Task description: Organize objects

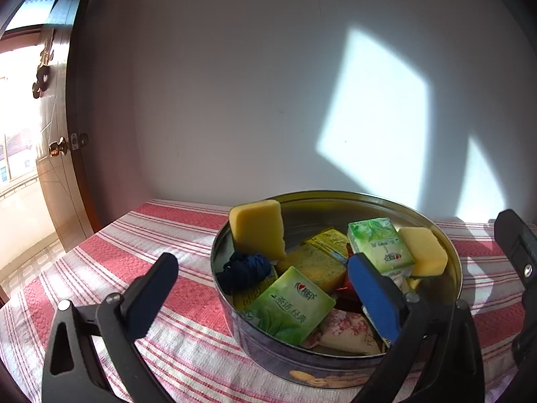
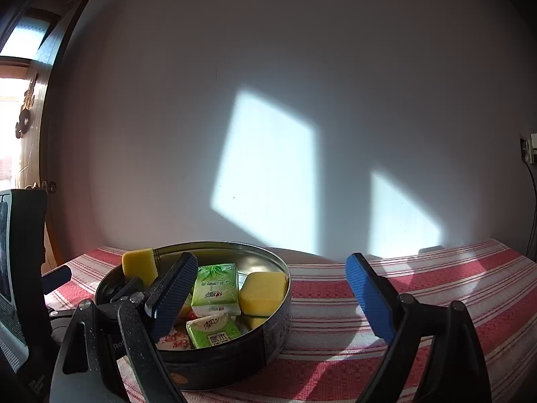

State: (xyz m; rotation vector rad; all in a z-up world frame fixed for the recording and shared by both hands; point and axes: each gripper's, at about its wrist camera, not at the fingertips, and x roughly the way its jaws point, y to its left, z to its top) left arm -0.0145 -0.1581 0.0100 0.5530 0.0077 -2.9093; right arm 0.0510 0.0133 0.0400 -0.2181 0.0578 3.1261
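Note:
A round metal tin [image 1: 446,252] stands on the red-and-white striped cloth and holds yellow sponges [image 1: 256,231], green tissue packs [image 1: 288,305], a dark blue yarn bundle [image 1: 245,268] and a floral pack [image 1: 345,329]. My left gripper [image 1: 265,295] is open and empty over the tin's near left rim, its right finger above the contents. In the right wrist view the tin [image 2: 268,329] sits at lower left. My right gripper [image 2: 272,299] is open and empty, its left finger over the tin, its right finger over bare cloth.
The table stands against a white wall with sunlit patches. A brown door [image 1: 53,168] with a brass knob is at the left. Striped cloth [image 2: 419,288] stretches to the right of the tin. A wall socket with a cable [image 2: 528,151] is at far right.

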